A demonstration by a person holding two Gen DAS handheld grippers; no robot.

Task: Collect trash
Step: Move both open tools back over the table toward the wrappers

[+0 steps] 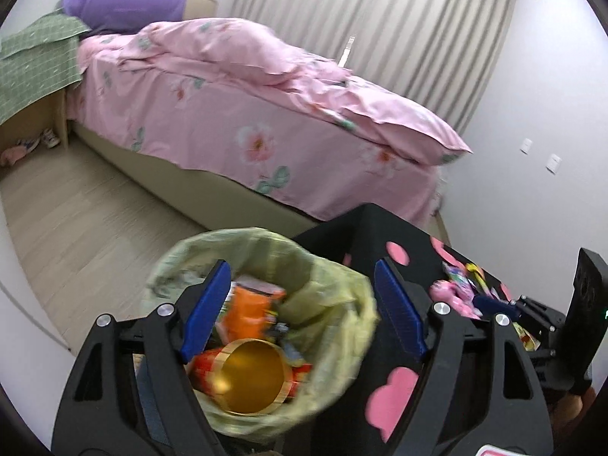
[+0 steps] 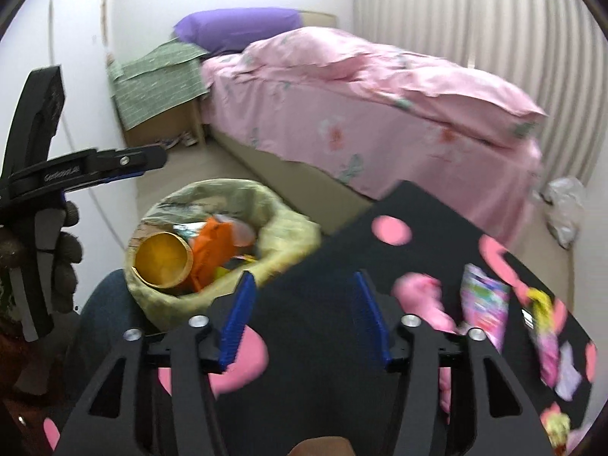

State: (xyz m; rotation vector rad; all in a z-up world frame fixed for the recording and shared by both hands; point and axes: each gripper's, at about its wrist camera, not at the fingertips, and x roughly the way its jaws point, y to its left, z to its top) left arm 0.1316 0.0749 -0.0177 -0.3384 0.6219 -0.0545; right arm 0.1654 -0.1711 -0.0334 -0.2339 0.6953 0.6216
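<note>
The trash bin, lined with a pale yellow-green bag, stands on the floor hard against the black table, at about 9 o'clock from it, I judge so that rubbish can go from the tabletop straight in. Inside lie one gold-lined tube on its side, mouth up, one orange packet at 12 o'clock from it, and other scraps too jumbled to count.

The left gripper hangs above the bin's mouth, jaws wide apart and holding nothing. The right gripper hovers over the table's near edge, jaws likewise apart and empty.

At 3 o'clock from it wait the uncollected pieces: one pink lump, one colourful wrapper, and perhaps two or three more wrappers beyond, too blurred to count surely.

One bed with pink bedding stands at 12 o'clock
</note>
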